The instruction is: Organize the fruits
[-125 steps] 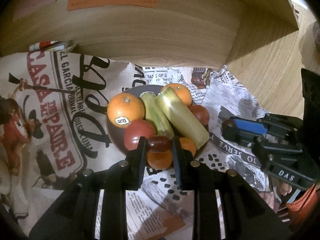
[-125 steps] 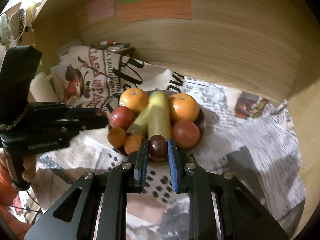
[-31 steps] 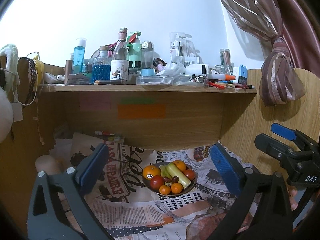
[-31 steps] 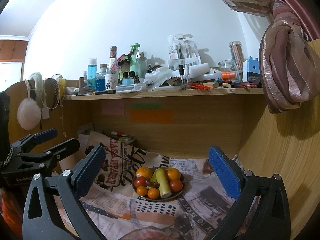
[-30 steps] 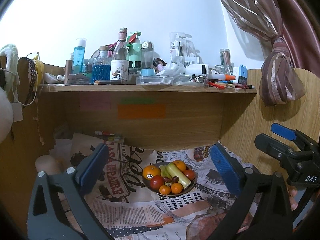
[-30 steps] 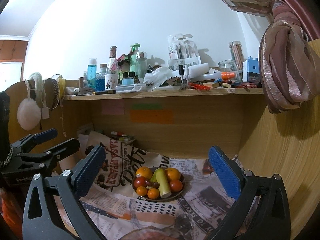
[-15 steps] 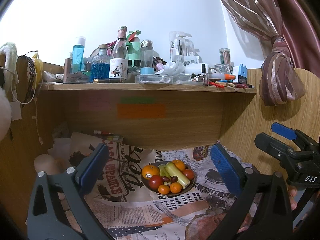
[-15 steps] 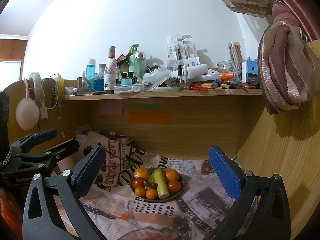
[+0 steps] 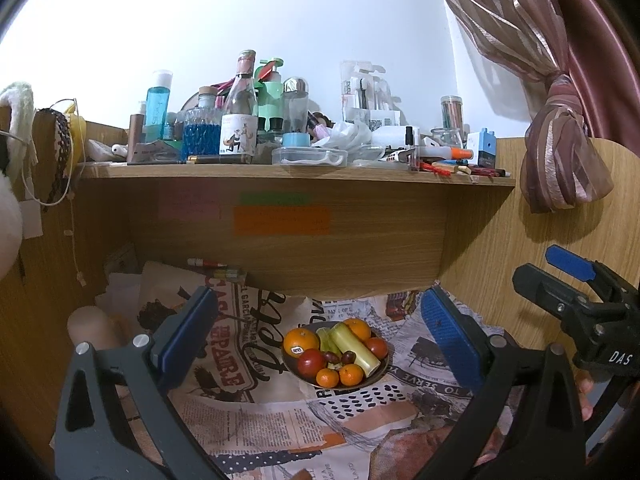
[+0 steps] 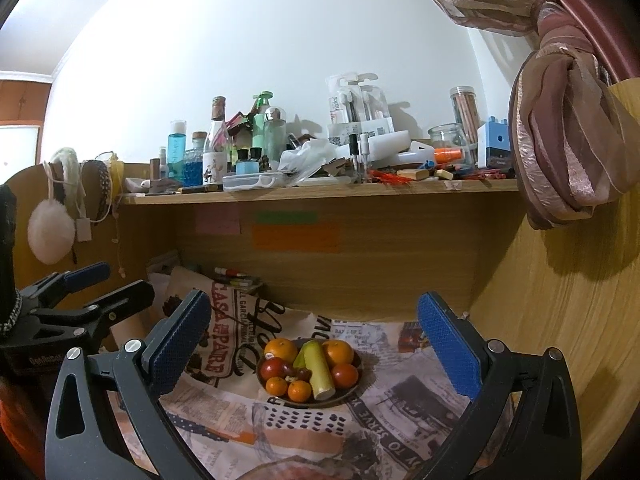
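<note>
A dark round plate (image 9: pixel 381 372) (image 10: pixel 355 385) sits on the newspaper-covered desk under the shelf. It holds oranges (image 9: pixel 301 340), red fruits (image 9: pixel 311 362), small tangerines (image 9: pixel 351 374), two dark grapes (image 9: pixel 339 357) and pale green stalks (image 9: pixel 354 347). My left gripper (image 9: pixel 316 340) is wide open and empty, pulled well back from the plate. My right gripper (image 10: pixel 310 342) is also wide open and empty, held back at a similar distance. The right gripper shows at the right of the left wrist view (image 9: pixel 576 304), the left gripper at the left of the right wrist view (image 10: pixel 80 300).
A wooden shelf (image 9: pixel 280 170) crowded with bottles and jars overhangs the desk. Coloured sticky notes (image 9: pixel 282 220) are on the back panel. Wooden side panels close in left and right. A tied curtain (image 9: pixel 560 160) hangs at the right. Newspaper (image 9: pixel 256 412) covers the desk.
Since 4.2 s ago both grippers have let go of their grapes, opened wide and pulled far back from the plate. Over the last second the views barely shift.
</note>
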Demonstrator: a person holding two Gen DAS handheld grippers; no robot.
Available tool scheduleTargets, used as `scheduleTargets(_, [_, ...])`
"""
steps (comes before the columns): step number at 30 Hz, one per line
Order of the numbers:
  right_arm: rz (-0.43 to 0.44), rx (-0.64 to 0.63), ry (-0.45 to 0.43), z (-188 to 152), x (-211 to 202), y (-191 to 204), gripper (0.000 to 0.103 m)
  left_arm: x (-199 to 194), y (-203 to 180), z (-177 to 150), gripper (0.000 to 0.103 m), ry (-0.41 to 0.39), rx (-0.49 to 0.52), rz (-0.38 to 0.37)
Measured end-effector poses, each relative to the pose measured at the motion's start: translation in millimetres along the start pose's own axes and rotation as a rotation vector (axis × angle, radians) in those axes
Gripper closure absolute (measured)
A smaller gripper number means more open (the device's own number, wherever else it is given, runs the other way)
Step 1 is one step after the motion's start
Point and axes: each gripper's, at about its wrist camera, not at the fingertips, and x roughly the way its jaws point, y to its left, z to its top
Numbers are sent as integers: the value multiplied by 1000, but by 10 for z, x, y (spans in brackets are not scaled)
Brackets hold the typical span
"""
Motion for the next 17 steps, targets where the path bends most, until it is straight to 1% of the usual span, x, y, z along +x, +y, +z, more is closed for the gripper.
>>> scheduleTargets(9, [-28,-11,-2,-16,21,25,0,3,-15,-25,0,6,1,8])
scheduleTargets(17, [-37,-4,14,-51,105,15,0,65,27,-48,0,17,6,-3])
